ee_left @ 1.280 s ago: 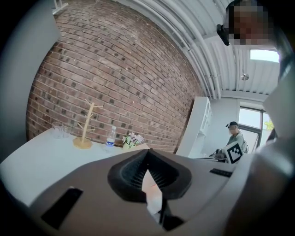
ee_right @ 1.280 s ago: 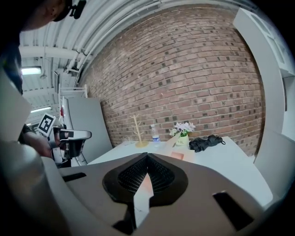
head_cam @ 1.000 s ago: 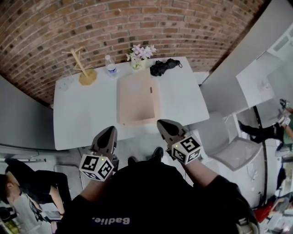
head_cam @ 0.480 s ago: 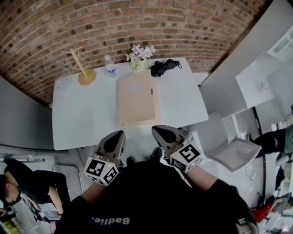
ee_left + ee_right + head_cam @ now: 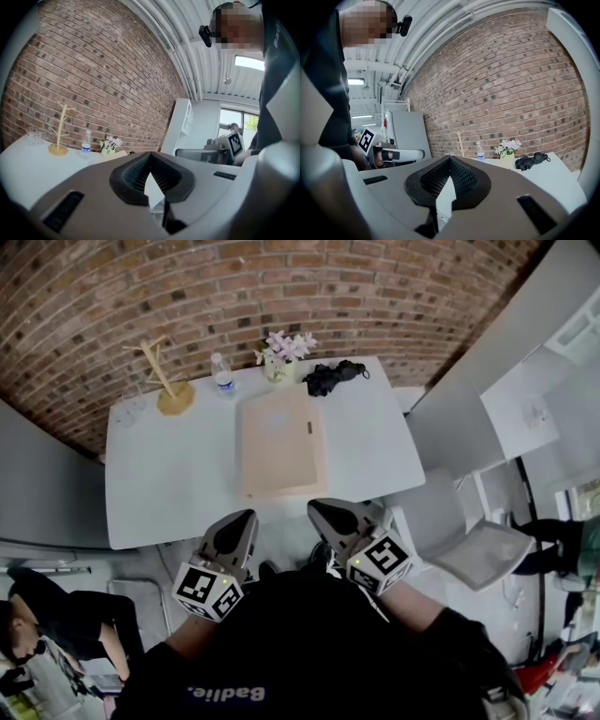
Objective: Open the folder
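Folder [image 5: 278, 442] lies flat and closed mid-table [image 5: 169, 484], with its near edge close to the table's near edge. Left gripper [image 5: 246, 515] and right gripper [image 5: 315, 506] hang short of the table, both with jaws together and nothing between them. We judge the folder light, thin, bendy card, likely to slide on the smooth top. We'd pin one side and lift the cover's free edge, probably the right one, by the small dark mark [image 5: 308, 427].

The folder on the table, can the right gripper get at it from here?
Probably yes: the right gripper sits just short of the table's near edge, and nothing lies between it and the folder.
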The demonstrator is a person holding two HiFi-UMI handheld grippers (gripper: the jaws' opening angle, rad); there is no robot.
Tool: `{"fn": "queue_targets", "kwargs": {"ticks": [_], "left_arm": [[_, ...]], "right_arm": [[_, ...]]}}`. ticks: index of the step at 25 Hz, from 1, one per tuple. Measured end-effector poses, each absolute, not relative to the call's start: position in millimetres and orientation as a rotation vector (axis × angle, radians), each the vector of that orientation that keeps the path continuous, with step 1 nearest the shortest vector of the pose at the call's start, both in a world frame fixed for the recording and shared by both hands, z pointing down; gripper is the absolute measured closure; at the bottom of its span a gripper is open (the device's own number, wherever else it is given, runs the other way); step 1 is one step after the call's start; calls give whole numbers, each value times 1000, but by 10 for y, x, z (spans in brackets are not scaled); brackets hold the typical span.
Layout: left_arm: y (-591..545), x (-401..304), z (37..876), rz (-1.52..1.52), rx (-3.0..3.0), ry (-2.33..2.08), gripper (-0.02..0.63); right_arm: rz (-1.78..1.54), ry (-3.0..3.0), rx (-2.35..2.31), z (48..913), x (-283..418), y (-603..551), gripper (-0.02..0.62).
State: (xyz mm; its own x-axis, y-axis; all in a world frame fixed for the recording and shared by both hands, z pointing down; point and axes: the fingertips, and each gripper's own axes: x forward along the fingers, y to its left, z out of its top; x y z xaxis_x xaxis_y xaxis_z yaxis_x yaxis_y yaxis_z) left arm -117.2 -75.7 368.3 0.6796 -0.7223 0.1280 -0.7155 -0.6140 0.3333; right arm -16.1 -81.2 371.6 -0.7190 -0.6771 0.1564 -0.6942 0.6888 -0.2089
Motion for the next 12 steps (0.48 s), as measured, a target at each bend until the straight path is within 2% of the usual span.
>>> {"fn": "queue_targets", "kwargs": {"ticks": [12], "left_arm": [[-722,-1129,3689,-12,2556,-1106,603]], "right_arm": [[407,-2831,1130,3710,-170,-795,568]]}}
